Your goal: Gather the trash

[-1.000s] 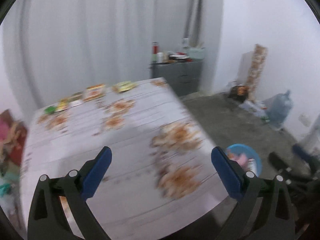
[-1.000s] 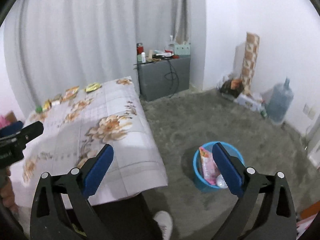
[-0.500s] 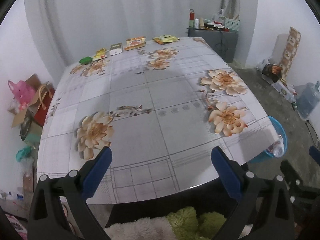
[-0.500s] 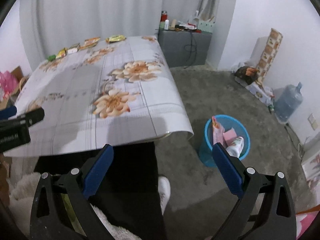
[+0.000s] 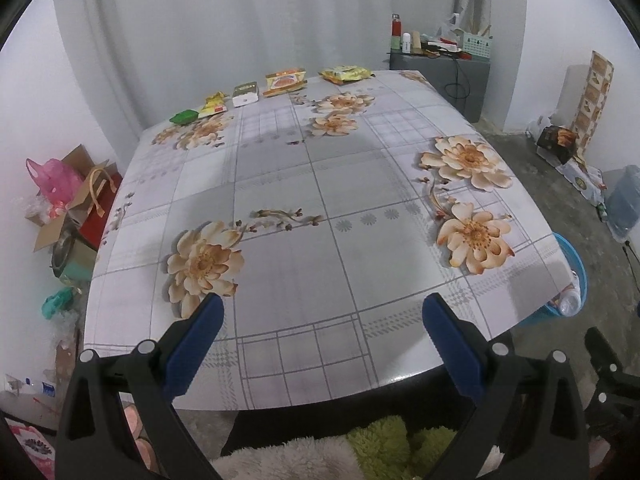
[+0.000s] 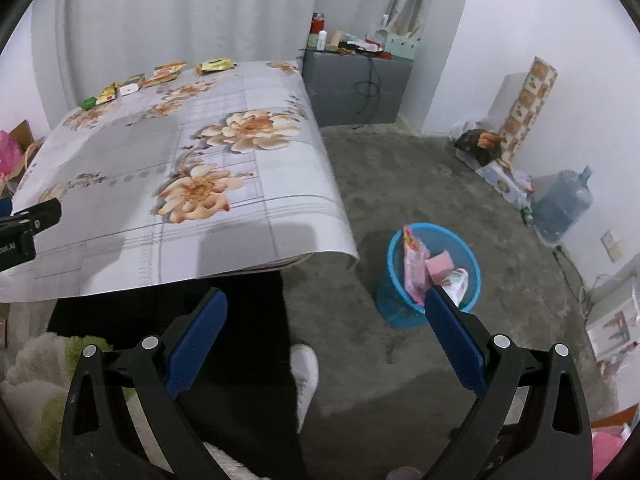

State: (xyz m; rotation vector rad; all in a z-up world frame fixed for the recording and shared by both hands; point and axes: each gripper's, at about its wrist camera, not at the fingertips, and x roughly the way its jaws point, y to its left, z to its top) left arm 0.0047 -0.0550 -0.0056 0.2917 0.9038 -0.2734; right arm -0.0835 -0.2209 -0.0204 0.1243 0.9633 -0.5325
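Several pieces of trash lie in a row along the far edge of the flowered table (image 5: 288, 184): a green packet (image 5: 183, 117), a yellow wrapper (image 5: 214, 105), a white box (image 5: 245, 95), an orange packet (image 5: 285, 79) and a yellow packet (image 5: 345, 73). The row also shows in the right wrist view (image 6: 160, 76). A blue bin (image 6: 430, 276) on the floor right of the table holds pink wrappers and a bottle. My left gripper (image 5: 320, 320) is open and empty over the table's near edge. My right gripper (image 6: 324, 316) is open and empty above the floor, left of the bin.
A grey cabinet (image 5: 444, 76) with bottles and boxes stands behind the table. Bags and boxes (image 5: 68, 208) pile up at the left wall. A water jug (image 6: 562, 204) and a patterned roll (image 6: 528, 108) stand at the right wall. A person's shoe (image 6: 304, 376) is below.
Both grippers have drawn back and tilted down. The left view now takes in the whole table from its near edge; the right view now looks down on the floor and bin.
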